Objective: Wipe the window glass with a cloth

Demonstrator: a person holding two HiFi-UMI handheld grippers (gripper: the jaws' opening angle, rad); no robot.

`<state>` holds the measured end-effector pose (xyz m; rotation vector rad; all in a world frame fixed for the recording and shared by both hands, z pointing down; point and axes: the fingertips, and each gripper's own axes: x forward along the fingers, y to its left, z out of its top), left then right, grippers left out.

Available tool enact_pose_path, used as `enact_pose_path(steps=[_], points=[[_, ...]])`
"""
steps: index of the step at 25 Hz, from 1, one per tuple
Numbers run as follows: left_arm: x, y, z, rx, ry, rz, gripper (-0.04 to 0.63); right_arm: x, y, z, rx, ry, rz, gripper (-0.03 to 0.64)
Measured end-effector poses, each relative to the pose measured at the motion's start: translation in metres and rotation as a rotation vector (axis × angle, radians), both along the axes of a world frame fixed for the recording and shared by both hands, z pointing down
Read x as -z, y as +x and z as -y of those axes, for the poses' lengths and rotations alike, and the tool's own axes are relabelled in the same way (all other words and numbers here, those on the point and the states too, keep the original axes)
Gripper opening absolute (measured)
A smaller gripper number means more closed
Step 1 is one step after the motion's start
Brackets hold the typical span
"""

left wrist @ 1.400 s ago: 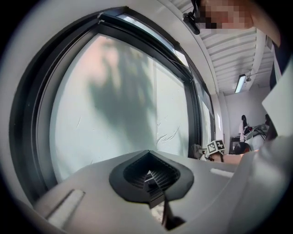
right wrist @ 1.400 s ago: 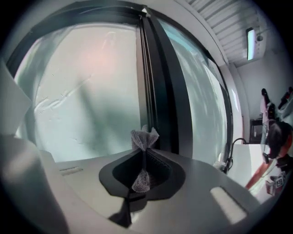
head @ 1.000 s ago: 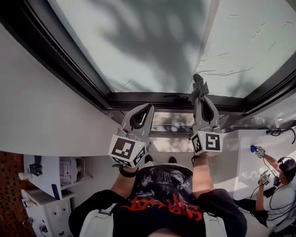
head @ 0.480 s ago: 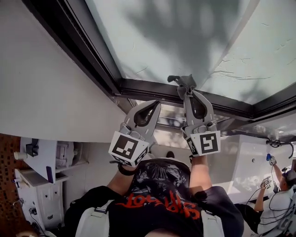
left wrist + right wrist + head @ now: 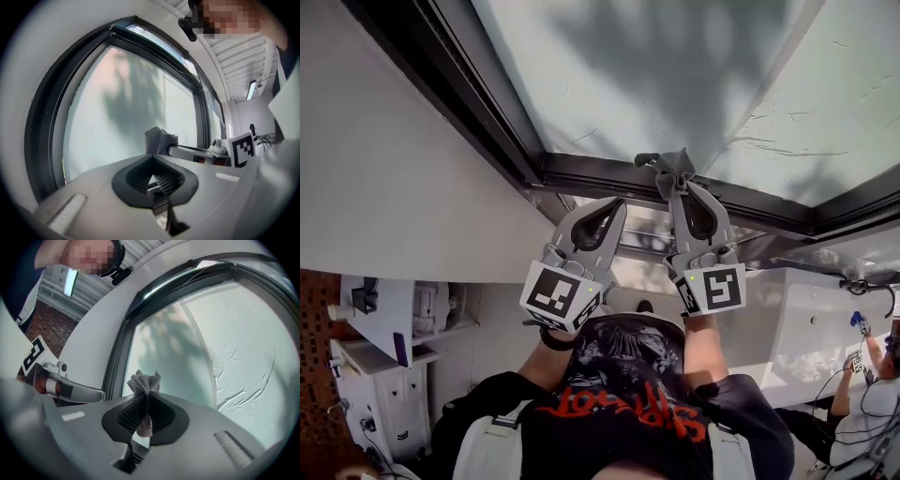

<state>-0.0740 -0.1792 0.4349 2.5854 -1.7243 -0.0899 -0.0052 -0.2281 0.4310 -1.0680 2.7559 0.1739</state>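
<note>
**A:** Cloth [image 5: 144,380], where is it?

**B:** In the right gripper [image 5: 674,186]. The jaws are clamped on the grey fabric. A bunched tuft sticks out past the tips and a short tail hangs down between the pads.

**A:** And against the glass [image 5: 628,84]?

**B:** In the head view the tuft sits at the pane's edge, right where it meets the dark frame [image 5: 581,176]. I cannot tell whether it actually touches the glass.

**A:** The left gripper [image 5: 617,203]?

**B:** It is just beside the right one, with its tips a bit short of the cloth, and it points at the frame. The jaws are pressed together with nothing between them.

**A:** How does the glass look?

**B:** It is pale and frosted, with a tree-like shadow across it. Over to the right there are thin scratch-like streaks [image 5: 759,142].

**A:** And around the window?

**B:** There is a white wall [image 5: 394,169] left of the frame and a shelf [image 5: 389,328] further out on that side. Another person [image 5: 862,422] is at the far right edge, with cables nearby.
</note>
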Motion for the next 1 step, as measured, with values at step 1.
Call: enact_pose_path(steps=[1], points=[[-0.0007,0.0009,0.0001,-0.003,-0.001,-0.001,-0.011,-0.0008,0.0004,-0.0001,0.001,-0.007,0.003,0.020]])
